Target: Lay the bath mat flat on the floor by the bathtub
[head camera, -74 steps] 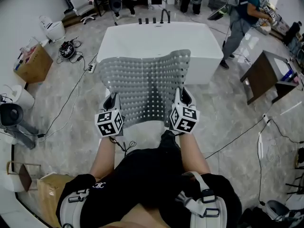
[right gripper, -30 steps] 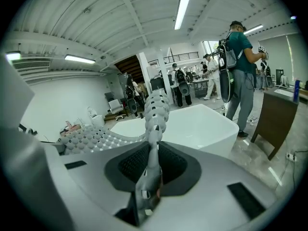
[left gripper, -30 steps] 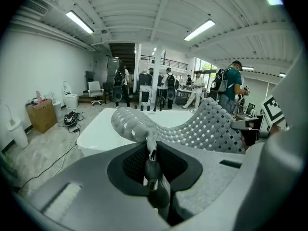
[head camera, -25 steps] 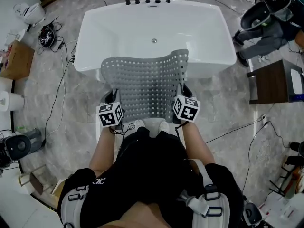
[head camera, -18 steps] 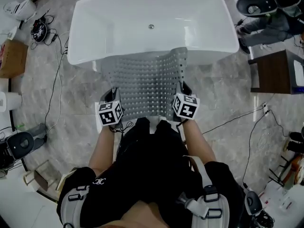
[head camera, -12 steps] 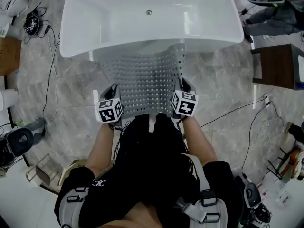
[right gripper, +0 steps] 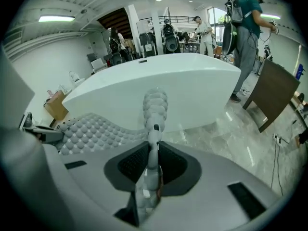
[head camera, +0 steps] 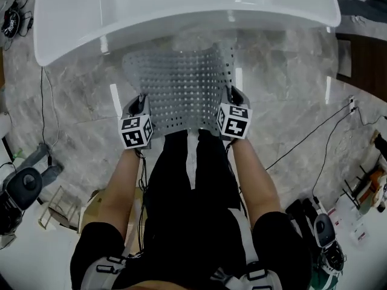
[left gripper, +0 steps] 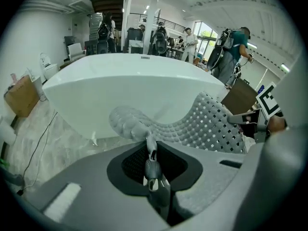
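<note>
A grey, perforated rubber bath mat studded with round bumps (head camera: 184, 89) hangs stretched between the two grippers above the grey marble-patterned floor (head camera: 78, 101). Its far edge reaches toward 12 o'clock, close under the rim of the white oval bathtub (head camera: 181, 5); whether that edge touches the floor cannot be told. The left gripper (head camera: 141, 99) has its jaws nearly together, pinching the mat's near edge at the 7 o'clock corner, and in the left gripper view (left gripper: 150, 163) the thin edge stands clamped between the dark pads. The right gripper (head camera: 233, 95) grips the 5 o'clock corner the same way, its jaws closed to a narrow slit on the mat's edge (right gripper: 151, 161). Between them the mat sags in a shallow curve. The person's black-trousered legs (head camera: 193, 186) stand at 6 o'clock, just behind the near edge. A black cable (head camera: 308, 135) runs across the floor at 3 o'clock, and a dark wooden table (head camera: 363, 59) shows at 2 o'clock.
</note>
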`<state>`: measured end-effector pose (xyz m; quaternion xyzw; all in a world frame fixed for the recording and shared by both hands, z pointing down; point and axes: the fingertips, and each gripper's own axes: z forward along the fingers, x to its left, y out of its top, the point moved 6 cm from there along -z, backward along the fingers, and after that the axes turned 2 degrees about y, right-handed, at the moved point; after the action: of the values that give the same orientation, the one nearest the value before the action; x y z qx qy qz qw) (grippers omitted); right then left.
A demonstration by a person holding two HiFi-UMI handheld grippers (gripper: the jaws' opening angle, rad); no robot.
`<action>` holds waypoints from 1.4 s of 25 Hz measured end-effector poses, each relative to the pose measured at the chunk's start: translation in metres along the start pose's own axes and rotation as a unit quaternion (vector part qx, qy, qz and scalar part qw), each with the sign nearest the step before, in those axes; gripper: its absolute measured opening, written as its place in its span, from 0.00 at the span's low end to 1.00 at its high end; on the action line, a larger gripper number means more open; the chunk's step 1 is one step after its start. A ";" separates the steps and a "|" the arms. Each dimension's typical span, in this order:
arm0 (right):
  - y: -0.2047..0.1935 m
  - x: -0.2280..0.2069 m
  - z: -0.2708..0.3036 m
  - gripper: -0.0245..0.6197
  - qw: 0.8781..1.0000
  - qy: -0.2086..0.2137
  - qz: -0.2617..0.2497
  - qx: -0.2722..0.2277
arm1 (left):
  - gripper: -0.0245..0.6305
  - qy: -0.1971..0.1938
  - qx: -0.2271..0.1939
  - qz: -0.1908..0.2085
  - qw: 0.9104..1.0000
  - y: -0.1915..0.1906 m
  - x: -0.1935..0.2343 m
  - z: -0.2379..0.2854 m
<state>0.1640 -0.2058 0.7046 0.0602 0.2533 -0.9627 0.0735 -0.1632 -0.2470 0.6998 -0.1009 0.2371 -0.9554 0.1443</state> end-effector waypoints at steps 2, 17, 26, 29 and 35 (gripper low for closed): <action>-0.022 -0.008 0.034 0.13 1.000 -0.005 0.005 0.013 | 0.11 0.000 0.012 -0.004 1.000 -0.019 0.006 0.035; -0.105 -0.054 0.256 0.13 0.998 -0.003 -0.026 0.052 | 0.11 0.021 0.022 -0.005 1.000 -0.115 0.060 0.253; -0.080 -0.095 0.344 0.14 0.997 -0.037 -0.037 0.058 | 0.12 0.054 0.037 0.030 0.997 -0.111 0.088 0.333; -0.085 -0.101 0.367 0.15 0.997 -0.033 -0.044 0.059 | 0.14 0.063 0.051 0.046 0.996 -0.122 0.090 0.355; -0.134 -0.103 0.405 0.16 0.990 -0.045 -0.056 0.123 | 0.17 0.047 0.111 0.068 0.990 -0.155 0.093 0.387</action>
<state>0.2103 -0.2800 1.1345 0.0115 0.1320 -0.9909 0.0231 -0.1844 -0.3098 1.1221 -0.0227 0.1420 -0.9676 0.2074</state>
